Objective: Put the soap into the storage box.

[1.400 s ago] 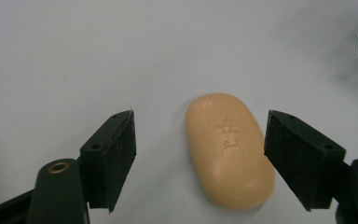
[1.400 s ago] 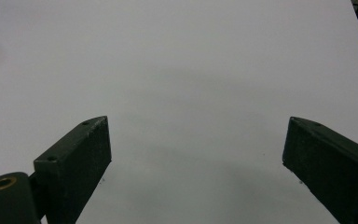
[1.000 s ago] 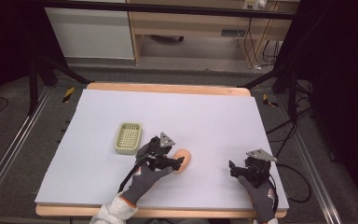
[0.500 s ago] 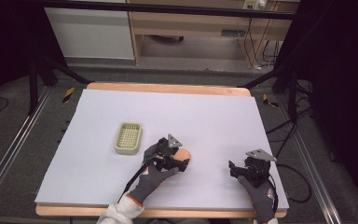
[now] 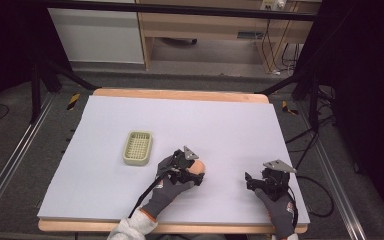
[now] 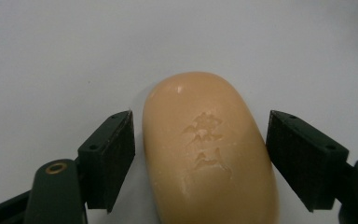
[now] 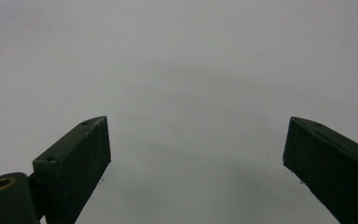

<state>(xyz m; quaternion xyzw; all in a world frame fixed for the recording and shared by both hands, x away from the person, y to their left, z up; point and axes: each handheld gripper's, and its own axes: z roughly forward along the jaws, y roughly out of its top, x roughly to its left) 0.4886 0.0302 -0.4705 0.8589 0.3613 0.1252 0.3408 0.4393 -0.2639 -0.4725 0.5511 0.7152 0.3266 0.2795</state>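
Soap bar (image 6: 209, 154): waxy, smooth, embossed. Table (image 5: 230, 130): matt sheet, wood edge. Basket (image 5: 137, 148): perforated plastic.

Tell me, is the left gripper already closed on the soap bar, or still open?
Open. The left gripper straddles the soap bar, with a gap visible beside each jaw.

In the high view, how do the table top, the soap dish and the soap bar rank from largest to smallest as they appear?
1. Table top, by far the largest.
2. Soap dish.
3. Soap bar, smallest, though the left gripper partly hides it.
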